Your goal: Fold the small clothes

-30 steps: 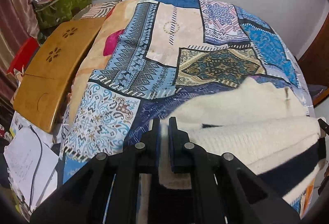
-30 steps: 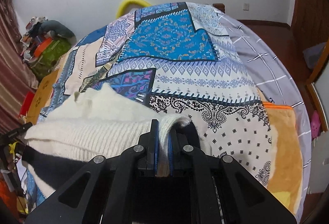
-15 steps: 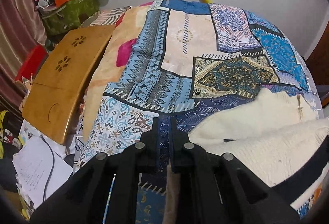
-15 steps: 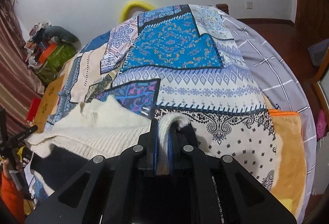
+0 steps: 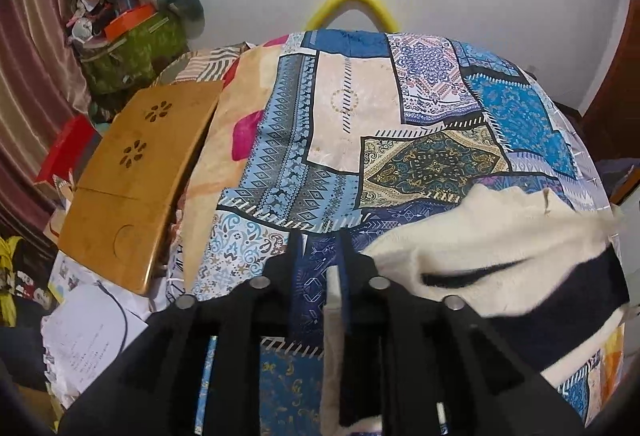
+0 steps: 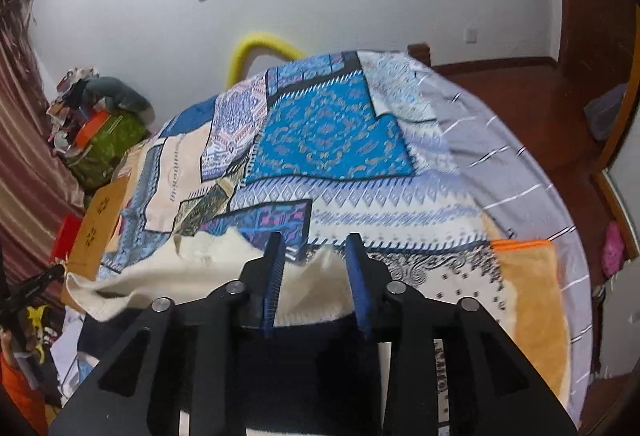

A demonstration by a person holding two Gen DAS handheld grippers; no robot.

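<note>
A cream knit sweater (image 5: 500, 248) with a dark navy band lies bunched on the patterned bedspread (image 5: 360, 108), to the right in the left wrist view. My left gripper (image 5: 320, 238) is above its near edge and its jaws are opening. A cream strip of cloth (image 5: 333, 300) hangs against the right finger, and the bedspread shows through the gap. In the right wrist view the sweater (image 6: 180, 272) spreads out to the left. My right gripper (image 6: 315, 240) is opening too, and the sweater's cream fold (image 6: 316, 284) lies loose between the blue pads (image 6: 273, 276).
A wooden lap table (image 5: 132, 176) and loose papers (image 5: 84, 336) lie off the bed's left side, with a green bag (image 5: 128, 52) of clutter behind. A yellow tube (image 5: 352, 2) arches at the far end. An orange blanket (image 6: 532, 296) covers the near right corner.
Both grippers have risen and their jaws have parted. The sweater's edge, pinched in each gripper a second ago, now lies loose between the fingers.
</note>
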